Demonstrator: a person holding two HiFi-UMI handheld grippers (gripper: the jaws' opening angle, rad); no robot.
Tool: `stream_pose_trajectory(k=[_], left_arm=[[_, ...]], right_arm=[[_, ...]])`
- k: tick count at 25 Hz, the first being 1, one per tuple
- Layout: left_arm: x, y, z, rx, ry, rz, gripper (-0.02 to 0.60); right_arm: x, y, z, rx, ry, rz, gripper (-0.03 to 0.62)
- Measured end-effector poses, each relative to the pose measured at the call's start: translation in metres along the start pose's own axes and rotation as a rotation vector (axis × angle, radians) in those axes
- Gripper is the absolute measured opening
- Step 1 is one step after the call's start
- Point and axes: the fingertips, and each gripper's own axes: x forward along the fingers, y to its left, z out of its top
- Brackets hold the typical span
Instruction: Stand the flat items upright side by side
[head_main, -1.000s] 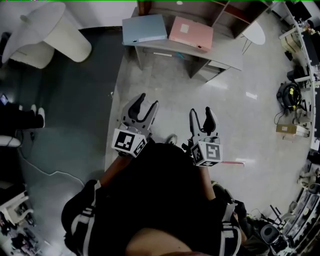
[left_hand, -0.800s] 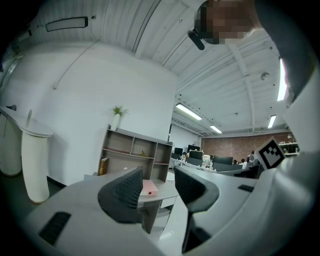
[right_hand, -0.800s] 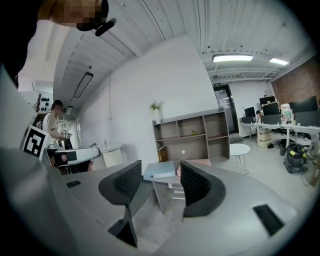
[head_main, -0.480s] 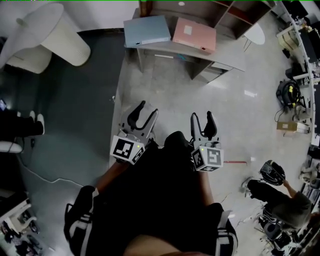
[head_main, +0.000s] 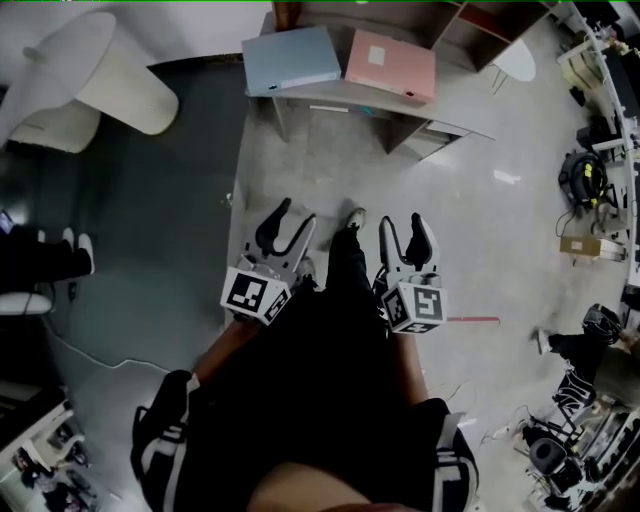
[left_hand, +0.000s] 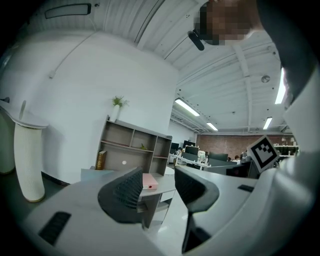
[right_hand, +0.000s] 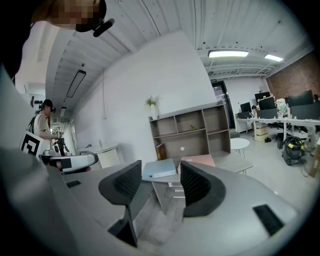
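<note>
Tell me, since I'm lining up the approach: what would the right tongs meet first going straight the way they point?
Likely the blue folder flat on the desk, framed between the open right tongs; depth unclear.

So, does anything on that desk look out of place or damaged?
Nothing looks spilled or damaged. The blue box file and the pink box file lie flat on the grey desk, beside each other, not yet upright.

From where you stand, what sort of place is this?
Most likely an open-plan office: rows of white desks with dark monitors, a grey open shelf unit, and a grey desk bearing a flat light-blue box file and a pink box file.
</note>
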Motion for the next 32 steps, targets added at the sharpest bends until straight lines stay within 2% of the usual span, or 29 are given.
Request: stream_pose_trajectory(k=[9, 19, 26, 32], left_arm=[[0.098, 0.028, 0.008, -0.006, 0.020, 0.001, 0.190], [0.225, 0.031, 0.035, -0.007, 0.022, 0.036, 0.192], [0.291, 0.034, 0.019, -0.047, 0.047, 0.083, 0.192], [0.336, 0.053, -0.009, -0.064, 0.147, 0.108, 0.193]], right_arm=[[0.084, -0.054, 0.024, 0.006, 0.012, 0.017, 0.259], [0.169, -0.137, 0.072, 0.003, 0.047, 0.069, 0.259], [0.218, -0.202, 0.074, 0.017, 0.083, 0.082, 0.259], [0.255, -0.239, 0.068, 0.044, 0.120, 0.080, 0.259]])
